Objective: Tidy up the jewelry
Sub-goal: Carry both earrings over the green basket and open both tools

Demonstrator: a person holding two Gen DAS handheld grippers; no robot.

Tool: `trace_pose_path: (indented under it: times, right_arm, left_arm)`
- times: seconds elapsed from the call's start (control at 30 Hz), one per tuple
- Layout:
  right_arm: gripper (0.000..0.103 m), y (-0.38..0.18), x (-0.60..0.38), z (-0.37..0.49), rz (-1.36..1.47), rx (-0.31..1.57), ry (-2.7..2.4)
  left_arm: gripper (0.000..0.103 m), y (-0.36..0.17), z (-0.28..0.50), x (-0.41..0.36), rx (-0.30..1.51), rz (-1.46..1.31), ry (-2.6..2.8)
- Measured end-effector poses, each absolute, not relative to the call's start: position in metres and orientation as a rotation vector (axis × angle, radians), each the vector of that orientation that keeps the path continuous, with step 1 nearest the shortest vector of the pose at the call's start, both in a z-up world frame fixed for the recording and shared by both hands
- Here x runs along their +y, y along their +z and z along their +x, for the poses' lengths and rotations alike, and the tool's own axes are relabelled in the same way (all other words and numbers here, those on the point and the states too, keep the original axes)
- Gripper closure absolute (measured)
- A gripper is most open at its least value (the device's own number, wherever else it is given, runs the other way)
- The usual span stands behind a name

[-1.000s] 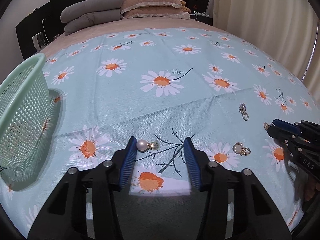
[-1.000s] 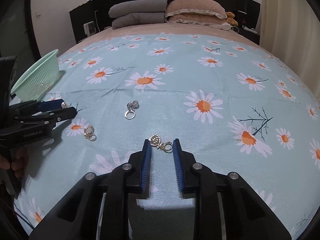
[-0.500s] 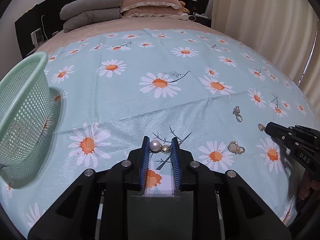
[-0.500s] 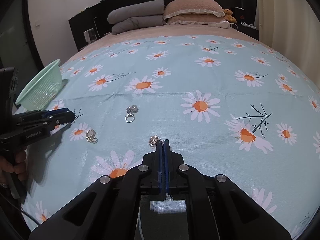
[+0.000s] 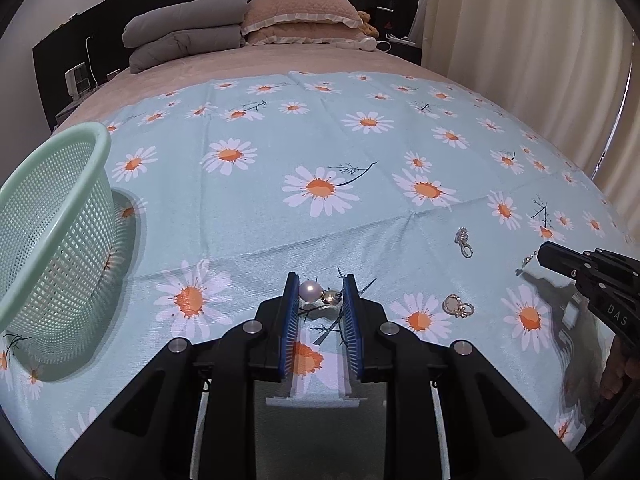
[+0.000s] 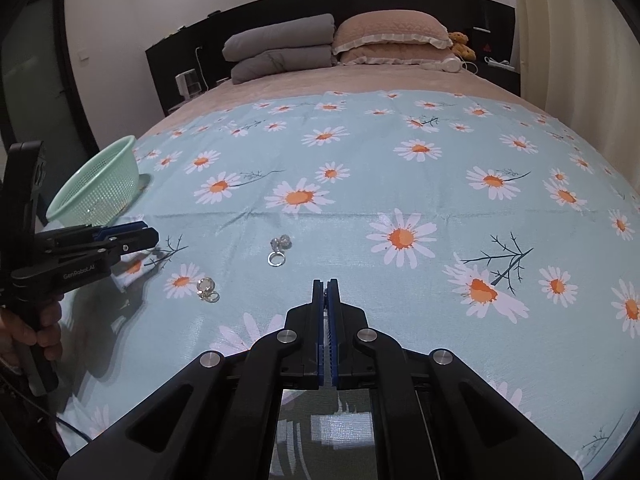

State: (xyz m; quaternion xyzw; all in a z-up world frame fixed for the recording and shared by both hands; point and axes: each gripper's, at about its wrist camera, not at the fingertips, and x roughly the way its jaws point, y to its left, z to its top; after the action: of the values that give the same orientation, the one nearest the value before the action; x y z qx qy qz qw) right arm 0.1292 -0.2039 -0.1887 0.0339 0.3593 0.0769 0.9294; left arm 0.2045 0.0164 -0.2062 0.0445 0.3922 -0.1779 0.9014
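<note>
My left gripper is shut on a pearl earring and holds it just above the daisy cloth. My right gripper is shut on a small silver chain piece, which hangs from its tip in the left wrist view and is hidden in the right wrist view. A silver ring charm and a gold-rimmed earring lie on the cloth between the two grippers. A green mesh basket stands at the left.
The daisy-print cloth covers the near part of a bed. Grey folded blankets and pink pillows lie at the headboard. Curtains hang along the right side.
The left gripper closed on the pearl earring and lifted it. The right gripper closed on the chain piece and lifted it off the cloth. Both views now sit higher.
</note>
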Motion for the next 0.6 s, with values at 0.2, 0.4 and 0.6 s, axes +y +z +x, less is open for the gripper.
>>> trace_pose_path:
  times: [0.2,0.4,0.6]
  right_arm:
    - [0.101,-0.176,-0.201,0.128,0.058,0.721,0.171]
    - [0.101,-0.160,-0.182,0.130,0.020,0.709,0.199]
    - [0.101,-0.135,-0.145,0.132,-0.007,0.677,0.281]
  left_arm:
    - [0.081,-0.200,0.204,0.019,0.801,0.087,-0.367]
    - [0.081,-0.189,0.201,0.029,0.790,0.073,-0.363]
    - [0.081,-0.163,0.191,0.053,0.747,0.051,-0.336]
